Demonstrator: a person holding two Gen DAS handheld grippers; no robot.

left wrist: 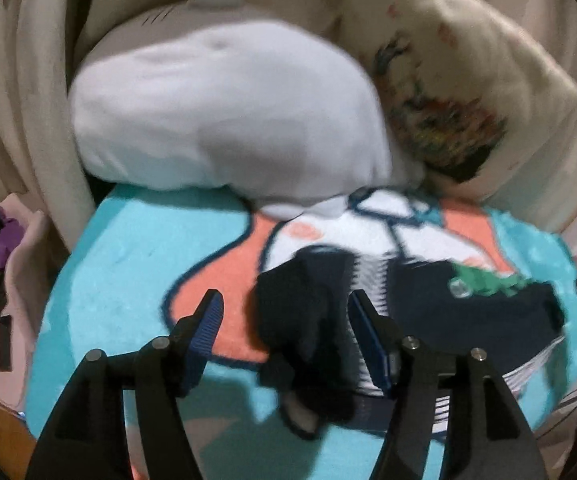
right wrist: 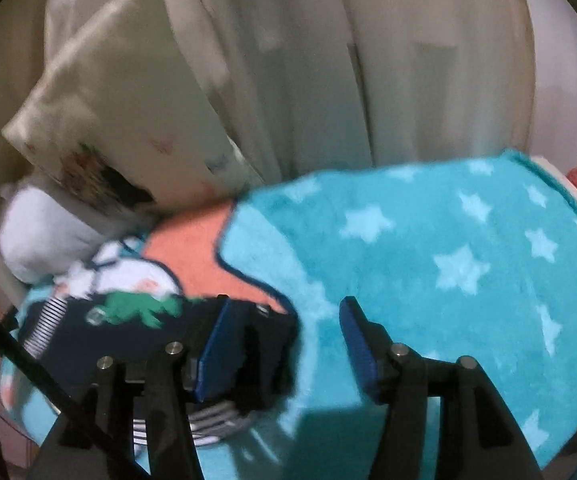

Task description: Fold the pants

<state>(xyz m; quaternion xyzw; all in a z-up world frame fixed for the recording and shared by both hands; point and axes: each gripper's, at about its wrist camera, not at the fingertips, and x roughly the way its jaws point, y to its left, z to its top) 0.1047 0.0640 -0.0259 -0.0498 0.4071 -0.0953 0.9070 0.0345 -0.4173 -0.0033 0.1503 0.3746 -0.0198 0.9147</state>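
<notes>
Left wrist view, navy pants (left wrist: 468, 316) on turquoise blanket (left wrist: 128, 264), blurred

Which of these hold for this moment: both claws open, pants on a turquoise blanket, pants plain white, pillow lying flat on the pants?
1. Both claws are open. True: the left claw and right claw stand apart, gripping nothing.
2. The pants lie on a turquoise blanket. True.
3. The pants are plain white. False: dark navy with a green patch and striped lining.
4. The printed pillow lies flat on the pants. False: it leans behind them.
</notes>
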